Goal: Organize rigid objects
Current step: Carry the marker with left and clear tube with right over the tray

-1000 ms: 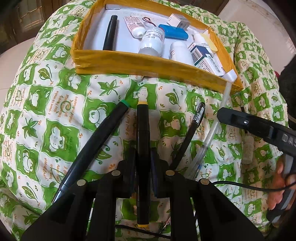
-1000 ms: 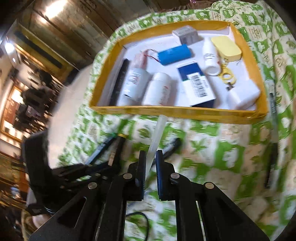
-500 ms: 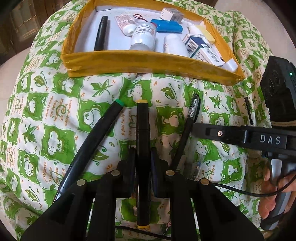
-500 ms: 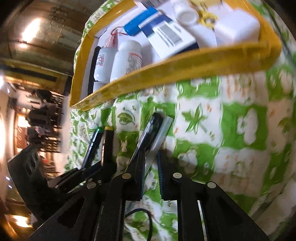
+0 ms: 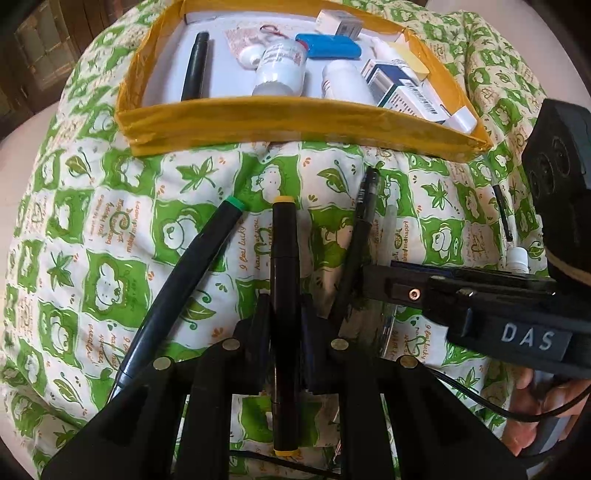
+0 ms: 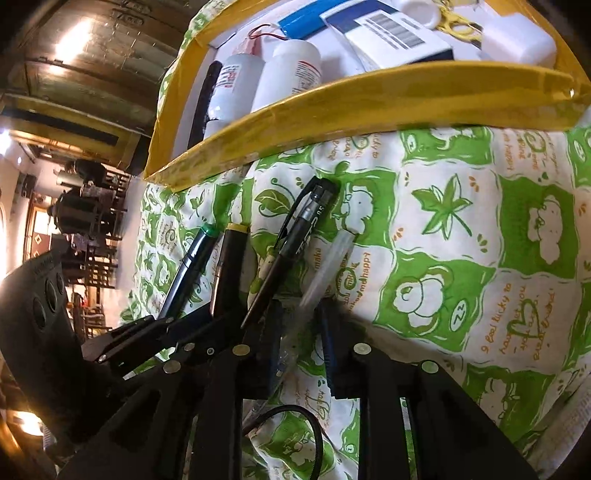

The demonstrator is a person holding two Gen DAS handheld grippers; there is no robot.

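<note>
— So, from the left wrist camera, what do you get that the other view lacks?

— A clear look at the left gripper: its jaws are pinched on the yellow-capped marker, which runs straight between the fingers, one yellow end toward the yellow tray and the other sticking out behind. Just left of it the green-capped marker lies slanted on the green patterned cloth. The right gripper comes in from the right as a black bar, with part of a hand on its handle. Over by the right edge sit a thin dark pen and a small white bottle.

— And the right wrist view?

— It looks along the right gripper. Its jaws are opening, a little apart, and the clear pen lies in the gap on the cloth, its tip toward the tray; I can't see the pads pressing on it. The black pen lies just left of it, beside the left finger. That gap is hidden in the other view.

— What about the tray?

— Both show bottles, a blue cylinder and a barcoded box inside. Only the right view shows the yellow scissors and a white block; the left view shows the tray's black marker in full.
</note>
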